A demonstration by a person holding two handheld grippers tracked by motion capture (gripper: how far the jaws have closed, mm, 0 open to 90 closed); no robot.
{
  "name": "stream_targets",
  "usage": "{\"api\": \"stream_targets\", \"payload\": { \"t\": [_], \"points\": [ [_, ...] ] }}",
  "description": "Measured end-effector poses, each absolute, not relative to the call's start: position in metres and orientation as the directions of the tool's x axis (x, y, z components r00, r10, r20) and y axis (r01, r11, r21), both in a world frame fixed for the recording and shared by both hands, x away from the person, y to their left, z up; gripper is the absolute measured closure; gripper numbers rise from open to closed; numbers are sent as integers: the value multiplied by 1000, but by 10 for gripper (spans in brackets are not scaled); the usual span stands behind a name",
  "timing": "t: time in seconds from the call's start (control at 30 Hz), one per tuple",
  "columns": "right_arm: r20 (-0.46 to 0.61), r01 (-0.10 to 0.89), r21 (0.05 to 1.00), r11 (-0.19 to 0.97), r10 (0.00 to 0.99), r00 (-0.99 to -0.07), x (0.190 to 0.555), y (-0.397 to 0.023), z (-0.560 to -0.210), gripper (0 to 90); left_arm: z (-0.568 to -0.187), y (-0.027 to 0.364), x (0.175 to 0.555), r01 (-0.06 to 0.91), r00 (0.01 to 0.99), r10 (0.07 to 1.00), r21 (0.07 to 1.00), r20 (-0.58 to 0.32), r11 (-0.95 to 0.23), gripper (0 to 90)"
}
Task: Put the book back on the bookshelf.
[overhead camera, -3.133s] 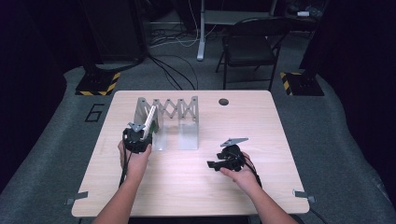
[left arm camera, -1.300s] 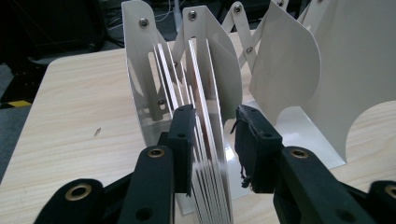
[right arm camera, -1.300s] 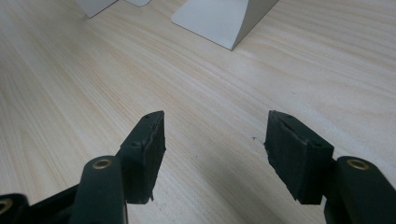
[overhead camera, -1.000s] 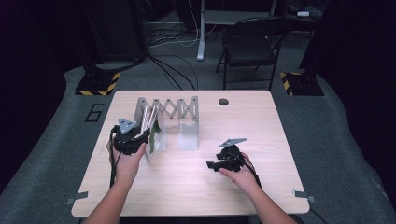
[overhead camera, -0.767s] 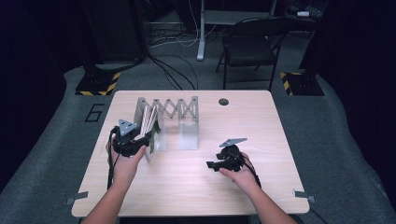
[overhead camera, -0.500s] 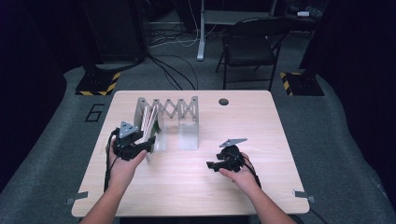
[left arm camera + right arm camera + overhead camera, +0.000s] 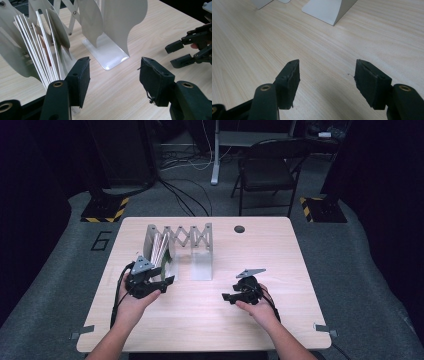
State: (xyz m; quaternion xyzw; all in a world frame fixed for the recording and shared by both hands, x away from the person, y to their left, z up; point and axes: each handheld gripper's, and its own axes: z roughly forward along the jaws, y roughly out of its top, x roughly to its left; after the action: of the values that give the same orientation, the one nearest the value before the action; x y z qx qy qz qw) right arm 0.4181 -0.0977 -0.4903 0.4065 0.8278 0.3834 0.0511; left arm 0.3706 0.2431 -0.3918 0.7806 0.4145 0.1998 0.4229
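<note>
Your left gripper (image 7: 113, 75) has just been opening, with nothing between its jaws, beside the white boards (image 7: 40, 50) in the rack (image 7: 197, 232). Your right gripper (image 7: 327, 75) rests open and empty on the table (image 7: 300, 250).

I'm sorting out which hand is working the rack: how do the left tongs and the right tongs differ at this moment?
The left tongs sit at the rack, beside its thin white sheets; the right tongs rest apart over bare table. The left tongs have just been opening, with nothing between them; the right tongs show no such motion. Both stand open and empty, each held in a hand.
</note>
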Motion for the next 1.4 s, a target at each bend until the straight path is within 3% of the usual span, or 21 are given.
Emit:
{"api": "stream_targets", "payload": {
  "t": [0.63,1.4],
  "points": [
    [220,636,675,373,721,-657,416,-102,-490,367,-411,229,349,462,666,744,810,-49,-361,407],
    [213,650,680,340,756,-619,408,-117,-492,367,-470,223,344,479,694,718,779,-54,-404,416]
  ]
}}
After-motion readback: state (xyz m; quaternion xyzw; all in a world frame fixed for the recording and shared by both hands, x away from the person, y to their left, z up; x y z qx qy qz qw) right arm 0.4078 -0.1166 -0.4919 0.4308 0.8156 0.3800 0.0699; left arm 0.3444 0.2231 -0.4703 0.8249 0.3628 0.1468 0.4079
